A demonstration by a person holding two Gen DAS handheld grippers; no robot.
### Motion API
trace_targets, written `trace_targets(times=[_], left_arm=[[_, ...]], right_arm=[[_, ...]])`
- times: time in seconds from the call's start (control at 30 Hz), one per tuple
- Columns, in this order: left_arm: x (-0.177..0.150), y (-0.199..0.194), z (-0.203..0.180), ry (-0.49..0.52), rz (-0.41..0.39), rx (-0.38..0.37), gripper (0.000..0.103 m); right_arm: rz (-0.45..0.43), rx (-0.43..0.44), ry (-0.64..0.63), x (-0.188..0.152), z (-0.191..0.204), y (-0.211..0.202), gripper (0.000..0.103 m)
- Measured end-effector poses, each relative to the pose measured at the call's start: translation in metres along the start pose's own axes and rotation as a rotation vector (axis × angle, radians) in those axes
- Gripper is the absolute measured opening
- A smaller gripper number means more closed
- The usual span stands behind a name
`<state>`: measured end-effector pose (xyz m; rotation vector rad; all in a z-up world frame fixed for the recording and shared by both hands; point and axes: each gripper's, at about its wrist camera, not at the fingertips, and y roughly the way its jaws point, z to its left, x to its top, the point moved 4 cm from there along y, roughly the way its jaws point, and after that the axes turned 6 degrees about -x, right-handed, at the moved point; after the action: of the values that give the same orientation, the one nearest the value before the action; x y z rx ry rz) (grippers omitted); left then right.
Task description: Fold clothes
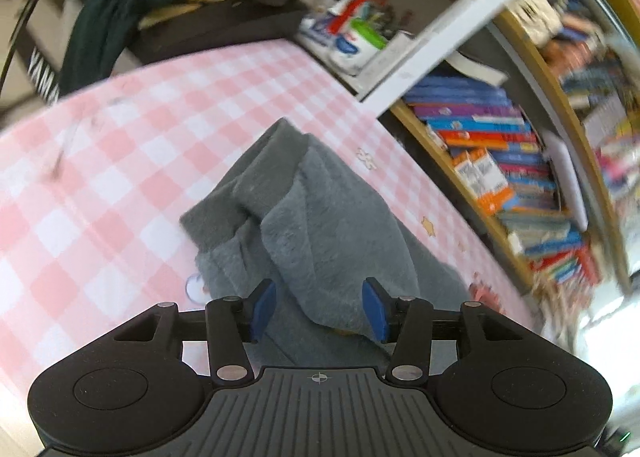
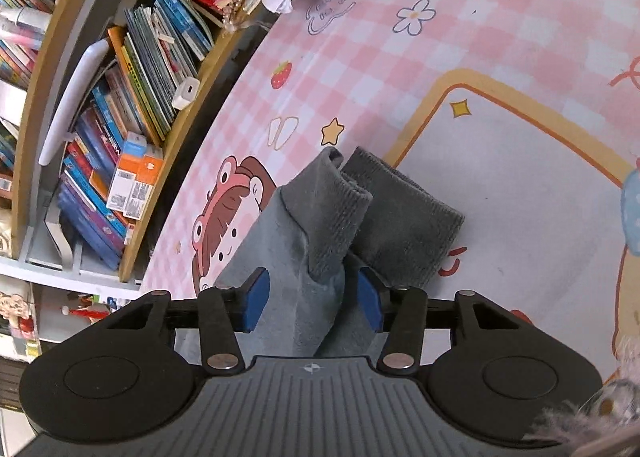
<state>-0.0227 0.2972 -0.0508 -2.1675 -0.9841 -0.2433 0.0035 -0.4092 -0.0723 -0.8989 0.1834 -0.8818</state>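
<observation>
Grey garment (image 1: pixel 320 217) on pink checked cloth (image 1: pixel 120 161), left tool (image 1: pixel 319 309) and right tool (image 2: pixel 308 299) both parted, fabric between, unpinched

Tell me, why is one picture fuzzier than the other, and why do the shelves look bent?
Left wrist view: motion-smeared, worst on the bookshelf; the grey garment is soft. Right wrist view: sharp, the ribbed cuffs crisp. Both: fisheye lenses bow straight edges.

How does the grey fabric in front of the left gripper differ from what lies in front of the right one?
Before the left gripper lies a fluffy grey garment, bunched in loose folds; before the right gripper lie two ribbed cuffs, knitted and side by side. The fluffy part lies on pink checks, the cuffs partly on a white panel. Both are grey and lie between open blue pads.
</observation>
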Motion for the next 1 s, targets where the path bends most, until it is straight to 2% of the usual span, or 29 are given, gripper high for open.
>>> trace_targets(times=[0.17,0.37,0.4,0.43,0.47,0.5,0.57,0.63,0.73,0.77,0.8,0.87,0.93,1.0], left_arm=[[-0.002,0.008,0.012,-0.187,0.012,-0.063,0.054],[0.004,0.035,0.019,-0.278,-0.004,0.001,0.053],[0.007,0.038,0.019,-0.284,-0.015,0.011,0.050],[0.009,0.040,0.020,-0.288,-0.025,0.021,0.046],[0.013,0.043,0.020,-0.287,-0.033,0.030,0.020],[0.017,0.046,0.018,-0.278,-0.037,0.036,0.004],[0.026,0.050,0.013,-0.253,-0.048,0.041,0.004],[0.041,0.041,-0.005,-0.205,-0.095,-0.022,0.003],[0.059,0.009,-0.035,-0.139,-0.183,-0.181,0.003],[0.061,-0.002,-0.040,-0.123,-0.199,-0.212,0.003],[0.057,-0.008,-0.036,-0.114,-0.193,-0.202,0.004],[0.048,-0.018,-0.024,-0.107,-0.166,-0.168,0.004],[0.027,-0.009,0.003,-0.145,-0.086,-0.078,0.004],[0.007,0.002,0.025,-0.194,-0.032,-0.008,0.004]], right_arm=[[0.016,-0.008,-0.013,0.001,0.003,0.008,0.043],[0.029,-0.023,-0.031,0.001,0.007,0.016,0.041],[0.030,-0.027,-0.033,0.001,0.008,0.018,0.039],[0.032,-0.035,-0.035,0.002,0.008,0.019,0.031],[0.035,-0.046,-0.039,0.003,0.008,0.021,0.018],[0.038,-0.057,-0.047,0.005,0.009,0.022,0.013],[0.034,-0.060,-0.088,0.010,0.018,0.021,0.010],[-0.005,-0.013,-0.157,0.019,0.038,0.011,0.009],[-0.091,0.135,-0.208,0.032,0.068,-0.027,0.009],[-0.119,0.172,-0.226,0.034,0.074,-0.040,0.009],[-0.141,0.177,-0.245,0.035,0.073,-0.051,0.009],[-0.135,0.121,-0.258,0.029,0.057,-0.055,0.009],[-0.068,0.031,-0.244,0.017,0.030,-0.040,0.009],[-0.026,-0.022,-0.228,0.008,0.014,-0.026,0.009]])
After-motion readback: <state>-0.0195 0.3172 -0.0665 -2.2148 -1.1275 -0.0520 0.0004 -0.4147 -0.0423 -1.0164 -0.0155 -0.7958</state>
